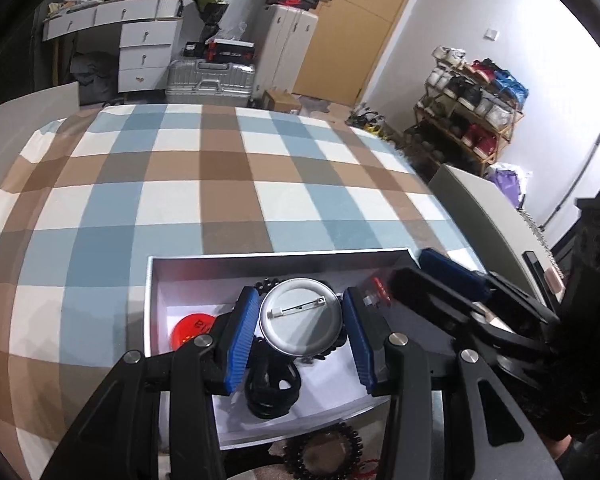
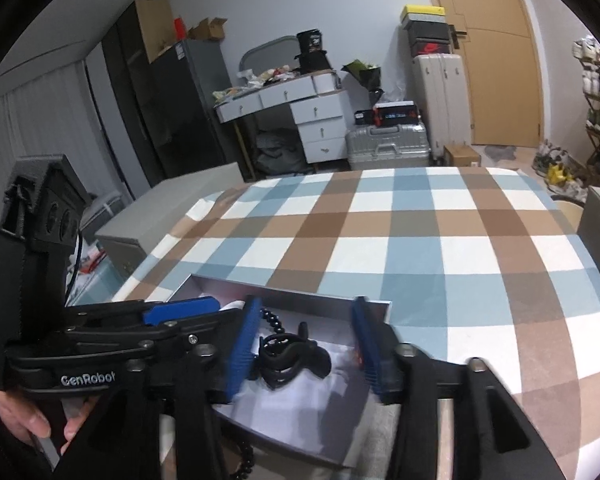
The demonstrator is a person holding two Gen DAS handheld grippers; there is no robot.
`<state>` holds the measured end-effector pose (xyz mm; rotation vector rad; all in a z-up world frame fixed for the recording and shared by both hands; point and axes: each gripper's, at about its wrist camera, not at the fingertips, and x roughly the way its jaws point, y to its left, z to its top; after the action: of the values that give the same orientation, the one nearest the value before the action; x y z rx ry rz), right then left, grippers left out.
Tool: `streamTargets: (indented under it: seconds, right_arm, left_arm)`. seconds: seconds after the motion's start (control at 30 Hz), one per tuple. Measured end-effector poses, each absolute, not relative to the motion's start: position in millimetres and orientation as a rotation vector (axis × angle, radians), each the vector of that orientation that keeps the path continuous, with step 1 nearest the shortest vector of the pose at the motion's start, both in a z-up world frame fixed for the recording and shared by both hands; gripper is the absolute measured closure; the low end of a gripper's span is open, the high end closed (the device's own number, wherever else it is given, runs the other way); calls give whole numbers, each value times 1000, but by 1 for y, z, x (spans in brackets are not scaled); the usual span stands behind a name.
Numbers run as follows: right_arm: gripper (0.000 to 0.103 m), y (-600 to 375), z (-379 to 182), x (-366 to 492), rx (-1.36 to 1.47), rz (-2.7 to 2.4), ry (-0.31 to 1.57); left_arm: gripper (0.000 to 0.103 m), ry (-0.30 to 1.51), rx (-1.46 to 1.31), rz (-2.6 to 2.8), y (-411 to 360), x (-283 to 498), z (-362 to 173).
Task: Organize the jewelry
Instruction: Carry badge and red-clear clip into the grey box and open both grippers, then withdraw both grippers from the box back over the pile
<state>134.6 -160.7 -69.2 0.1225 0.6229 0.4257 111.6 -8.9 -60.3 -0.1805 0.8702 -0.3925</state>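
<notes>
A white shallow box (image 1: 188, 264) lies on the checked cloth. My left gripper (image 1: 300, 320) is shut on a round silver pin badge (image 1: 300, 316), held back-side up over the box. Under it lie a black hair claw clip (image 1: 270, 390), a red-orange disc (image 1: 192, 330) and a small red piece (image 1: 380, 288). A black bead bracelet (image 1: 324, 452) lies outside the box's near edge. My right gripper (image 2: 304, 340) is open over the box (image 2: 324, 300), its fingers either side of the black claw clip (image 2: 288, 358) without touching it. It shows blurred in the left wrist view (image 1: 452, 276).
The checked tablecloth (image 1: 220, 184) stretches far beyond the box. A grey box (image 1: 488, 216) stands at the table's right edge. A grey bench (image 2: 168, 216) stands to the left. Suitcases, drawers and a shoe rack (image 1: 472, 108) are beyond the table.
</notes>
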Motion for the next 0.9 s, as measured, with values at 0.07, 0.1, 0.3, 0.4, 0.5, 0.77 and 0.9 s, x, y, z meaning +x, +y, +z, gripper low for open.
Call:
streamTargets:
  seconds: [0.07, 0.1, 0.3, 0.4, 0.5, 0.77, 0.9]
  right_arm:
    - [47, -165, -67, 130, 142, 428, 611]
    - [45, -168, -65, 127, 152, 428, 605]
    - [34, -175, -52, 106, 146, 431, 570]
    - [22, -179, -45, 96, 154, 411, 544]
    - [16, -187, -39, 87, 191, 375, 523]
    - [10, -191, -27, 63, 200, 364, 501]
    - [8, -185, -32, 52, 191, 424, 534]
  left_arm:
    - [65, 870, -165, -392, -10, 110, -59]
    - [65, 861, -150, -389, -11, 107, -56]
    - [46, 798, -117, -361, -14, 92, -42]
    - [46, 776, -102, -357, -14, 86, -36]
    - [46, 774, -74, -338, -15, 79, -32]
    - [46, 722, -61, -303, -9, 55, -19]
    - [32, 719, -73, -273, 0, 44, -24]
